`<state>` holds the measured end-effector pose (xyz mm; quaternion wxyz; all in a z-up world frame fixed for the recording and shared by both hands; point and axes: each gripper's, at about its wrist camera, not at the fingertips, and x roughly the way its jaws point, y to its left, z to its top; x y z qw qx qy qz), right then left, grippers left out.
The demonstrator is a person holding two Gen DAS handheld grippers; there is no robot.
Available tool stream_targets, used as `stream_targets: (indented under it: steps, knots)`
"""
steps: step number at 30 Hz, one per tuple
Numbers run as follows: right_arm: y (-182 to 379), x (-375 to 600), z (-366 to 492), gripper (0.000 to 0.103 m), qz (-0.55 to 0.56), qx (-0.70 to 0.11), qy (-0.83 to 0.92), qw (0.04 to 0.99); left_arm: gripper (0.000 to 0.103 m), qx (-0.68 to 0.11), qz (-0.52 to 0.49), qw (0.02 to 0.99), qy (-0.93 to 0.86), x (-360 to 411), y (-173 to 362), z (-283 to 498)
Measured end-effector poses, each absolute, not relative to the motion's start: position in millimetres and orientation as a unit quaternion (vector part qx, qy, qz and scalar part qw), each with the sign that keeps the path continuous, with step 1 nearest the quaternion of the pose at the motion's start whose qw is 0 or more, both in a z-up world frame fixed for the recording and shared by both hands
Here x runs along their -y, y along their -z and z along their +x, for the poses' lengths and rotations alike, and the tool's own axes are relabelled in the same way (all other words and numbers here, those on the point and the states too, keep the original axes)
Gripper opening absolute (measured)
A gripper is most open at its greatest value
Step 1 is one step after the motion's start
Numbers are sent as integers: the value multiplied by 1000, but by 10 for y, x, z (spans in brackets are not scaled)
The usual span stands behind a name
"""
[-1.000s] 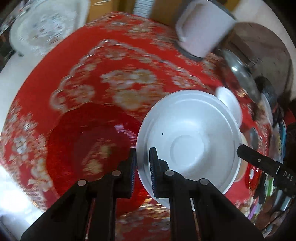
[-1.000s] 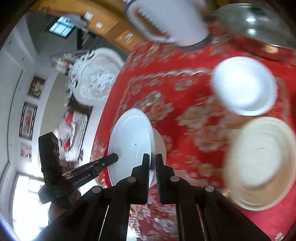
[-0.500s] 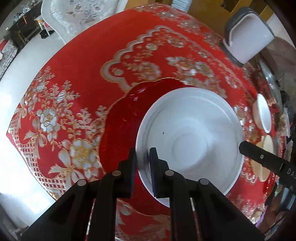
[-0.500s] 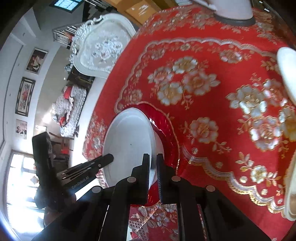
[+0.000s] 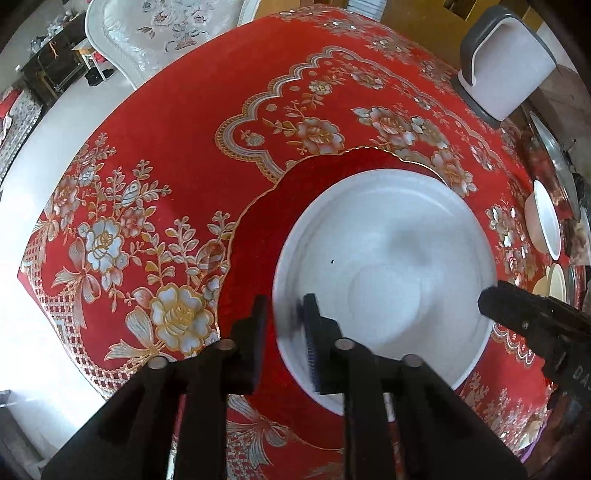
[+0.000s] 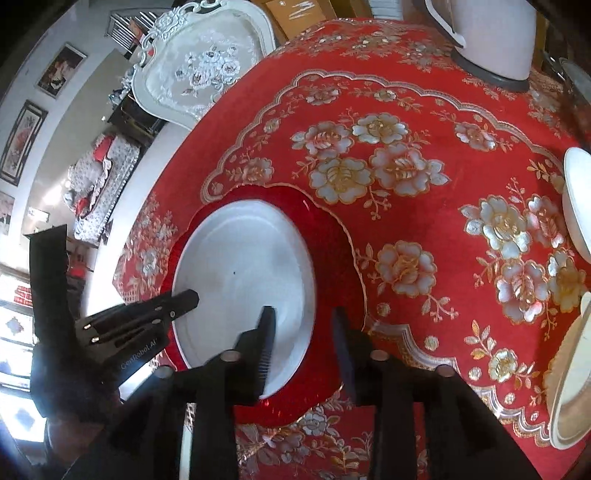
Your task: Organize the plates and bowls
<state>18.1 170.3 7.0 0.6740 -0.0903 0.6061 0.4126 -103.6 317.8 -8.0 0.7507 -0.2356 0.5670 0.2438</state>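
A white plate (image 5: 388, 258) lies flat on a larger red scalloped plate (image 5: 295, 206) on the red flowered tablecloth. My left gripper (image 5: 286, 332) is open, its fingers straddling the white plate's near rim with a gap on each side. In the right wrist view the same white plate (image 6: 240, 258) sits on the red plate (image 6: 332, 258). My right gripper (image 6: 304, 339) is open across the opposite rim. Each gripper's tip shows in the other's view: the right gripper (image 5: 495, 299) and the left gripper (image 6: 184, 299).
A small white bowl (image 6: 576, 199) and a cream plate (image 6: 569, 387) lie at the table's right side. A white container with a grey handle (image 5: 506, 62) stands at the far edge beside a metal lid (image 5: 554, 155). A white ornate chair (image 5: 166, 33) stands beyond the table.
The white plate came down onto the red plate. Both grippers, shut on its rim before, have spread open around it.
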Motion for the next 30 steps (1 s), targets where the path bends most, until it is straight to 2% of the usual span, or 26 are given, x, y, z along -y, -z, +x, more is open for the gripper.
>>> stream_targets:
  steps: [6, 13, 15, 16, 21, 30]
  knots:
    - [-170, -1580, 188, 41, -96, -598, -403, 686, 41, -545, -233, 764, -255, -3199, -101, -1119]
    - [-314, -1366, 230, 42, -64, -593, -407, 692, 42, -530, -201, 783, -256, -3024, -352, -1008]
    - [-351, -1304, 230, 45, -59, -589, -406, 696, 53, -528, -185, 790, -251, -2910, -407, -921]
    - [-375, -1259, 235, 46, -58, -586, -403, 701, 55, -526, -178, 794, -248, -2862, -433, -892]
    - [-465, -935, 311, 51, -46, -572, -376, 728, 55, -519, -160, 810, -221, -2536, -545, -661]
    - [-456, -51, 593, 53, 1, -577, -305, 758, 55, -523, -115, 830, -152, -1741, -611, -153]
